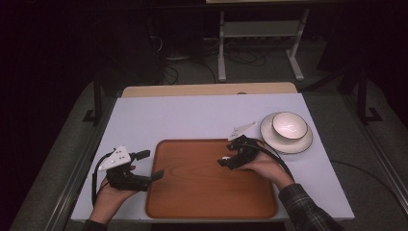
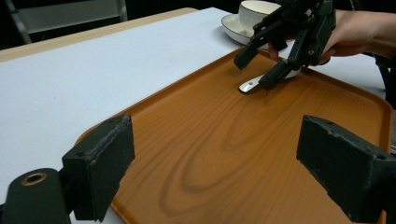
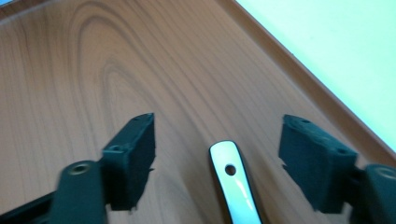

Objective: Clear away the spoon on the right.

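The spoon (image 3: pixel 233 179) lies on the tray (image 1: pixel 192 192), handle between the right gripper (image 3: pixel 217 154) jaws, which stand apart and clear of it. The right gripper view shows the hole in the handle end. The left gripper view shows the same handle end under the right gripper. The left gripper (image 2: pixel 215 163) hovers at the tray's left edge, jaws wide apart, nothing between them. The high view adds the cup (image 1: pixel 289 125) on its saucer (image 1: pixel 303 143), right of the tray.

Dim lab: cables (image 1: pixel 240 57), metal stand (image 1: pixel 262 29)
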A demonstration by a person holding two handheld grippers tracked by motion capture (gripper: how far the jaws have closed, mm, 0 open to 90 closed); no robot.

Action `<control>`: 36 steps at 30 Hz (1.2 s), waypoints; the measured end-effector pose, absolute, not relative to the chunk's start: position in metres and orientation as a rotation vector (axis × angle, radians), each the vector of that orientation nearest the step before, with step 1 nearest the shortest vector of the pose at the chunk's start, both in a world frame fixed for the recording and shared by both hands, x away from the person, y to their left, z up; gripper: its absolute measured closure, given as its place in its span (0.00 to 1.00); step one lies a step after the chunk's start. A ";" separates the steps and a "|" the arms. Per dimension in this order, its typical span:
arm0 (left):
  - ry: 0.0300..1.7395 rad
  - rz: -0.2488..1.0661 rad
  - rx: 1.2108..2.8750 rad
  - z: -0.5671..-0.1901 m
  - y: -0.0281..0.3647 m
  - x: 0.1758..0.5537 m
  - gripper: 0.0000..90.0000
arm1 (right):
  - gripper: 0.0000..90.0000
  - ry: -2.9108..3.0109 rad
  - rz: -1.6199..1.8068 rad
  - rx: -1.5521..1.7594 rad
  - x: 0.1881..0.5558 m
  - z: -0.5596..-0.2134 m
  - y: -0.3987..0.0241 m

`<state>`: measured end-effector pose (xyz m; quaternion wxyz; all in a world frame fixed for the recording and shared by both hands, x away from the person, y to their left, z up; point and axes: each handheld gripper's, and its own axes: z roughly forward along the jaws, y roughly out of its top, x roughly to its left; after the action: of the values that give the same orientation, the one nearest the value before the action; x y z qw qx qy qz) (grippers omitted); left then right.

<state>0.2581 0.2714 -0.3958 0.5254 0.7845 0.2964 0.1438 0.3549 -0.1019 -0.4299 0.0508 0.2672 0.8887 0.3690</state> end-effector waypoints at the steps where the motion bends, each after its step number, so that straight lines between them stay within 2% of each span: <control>1: 0.711 0.343 1.876 -0.396 0.272 0.258 0.12 | 0.25 2.707 1.127 0.807 0.354 -0.429 -0.102; 13: 0.713 0.345 1.878 -0.396 0.272 0.258 0.12 | 0.16 2.612 1.205 0.797 0.344 -0.412 -0.117; 36: 0.714 0.343 1.870 -0.396 0.273 0.258 0.12 | 0.16 2.444 1.399 0.756 0.307 -0.367 -0.157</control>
<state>0.2580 0.2730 -0.3956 0.5272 0.7825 0.2987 0.1435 0.3072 -0.1566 -0.3674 0.1128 0.2575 0.8329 0.4767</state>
